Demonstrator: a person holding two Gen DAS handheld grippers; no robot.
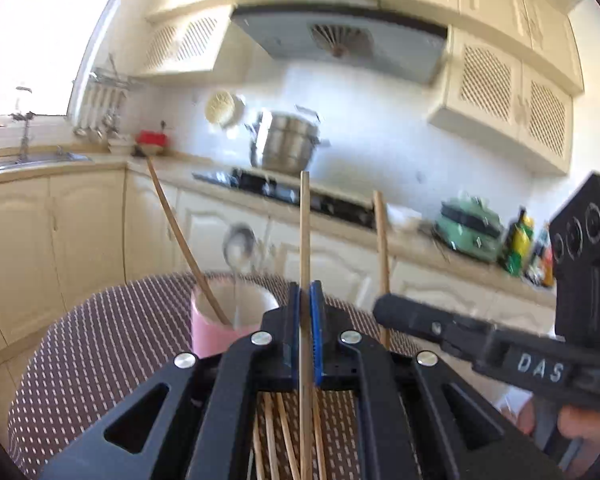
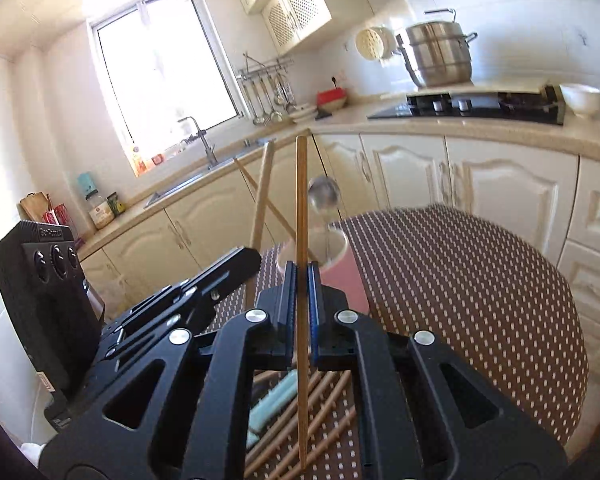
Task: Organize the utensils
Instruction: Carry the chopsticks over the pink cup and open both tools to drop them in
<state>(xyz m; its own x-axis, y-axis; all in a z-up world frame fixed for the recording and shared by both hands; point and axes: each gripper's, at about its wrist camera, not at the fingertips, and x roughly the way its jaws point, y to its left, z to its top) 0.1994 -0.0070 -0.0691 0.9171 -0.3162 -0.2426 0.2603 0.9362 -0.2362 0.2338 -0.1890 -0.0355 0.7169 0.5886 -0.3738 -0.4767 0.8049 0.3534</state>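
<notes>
While pink cup (image 1: 214, 330) holds chopstick (image 1: 180, 236), spoon (image 1: 239, 244) upright.

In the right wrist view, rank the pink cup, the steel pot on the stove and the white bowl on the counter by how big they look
1. steel pot
2. pink cup, partly hidden and nearer the camera, so unsure against the pot
3. white bowl

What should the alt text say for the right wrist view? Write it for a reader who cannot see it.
The right gripper is shut on one upright wooden chopstick above a table with a brown dotted cloth. Behind it stands a pink cup holding a chopstick and a metal spoon; more chopsticks lie below, and the left gripper, at left, holds another.
</notes>
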